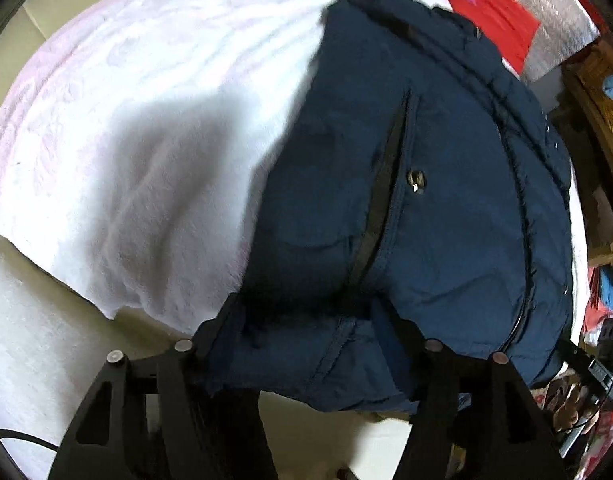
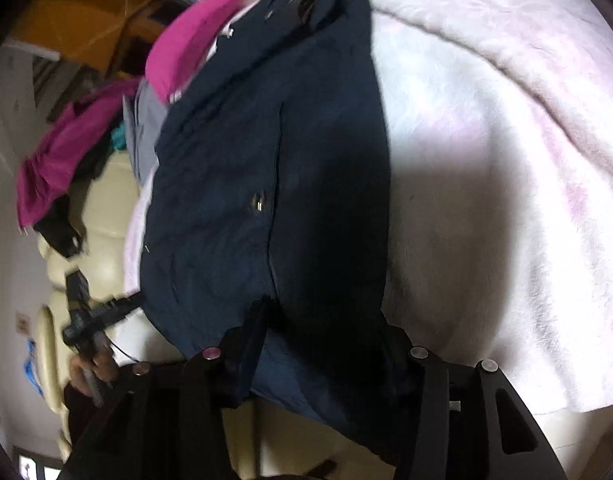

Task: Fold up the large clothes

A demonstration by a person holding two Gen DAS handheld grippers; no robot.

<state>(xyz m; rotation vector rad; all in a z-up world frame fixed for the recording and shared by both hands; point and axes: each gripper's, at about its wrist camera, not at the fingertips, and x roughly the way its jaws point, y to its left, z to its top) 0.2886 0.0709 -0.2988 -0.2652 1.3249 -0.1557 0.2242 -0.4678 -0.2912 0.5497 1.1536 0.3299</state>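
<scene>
A navy padded jacket (image 1: 418,184) lies on a white-pink fleece blanket (image 1: 138,112), folded into a long strip with its zip and a metal snap showing. My left gripper (image 1: 306,312) has its black fingers around the jacket's near hem, with cloth bunched between them. In the right wrist view the same jacket (image 2: 266,160) runs away from me, and my right gripper (image 2: 322,320) has the other near corner of the hem between its fingers. The left gripper (image 2: 86,320) and the hand holding it show at the left edge there.
A pink garment (image 2: 194,40) and a grey garment (image 2: 146,136) lie past the jacket's far end. A red cloth (image 1: 494,12) and silver foil sheet (image 1: 562,12) lie at the back. A cream sofa cushion (image 2: 102,200) sits under the blanket (image 2: 506,160). Cluttered wooden shelves (image 1: 602,92) stand to the right.
</scene>
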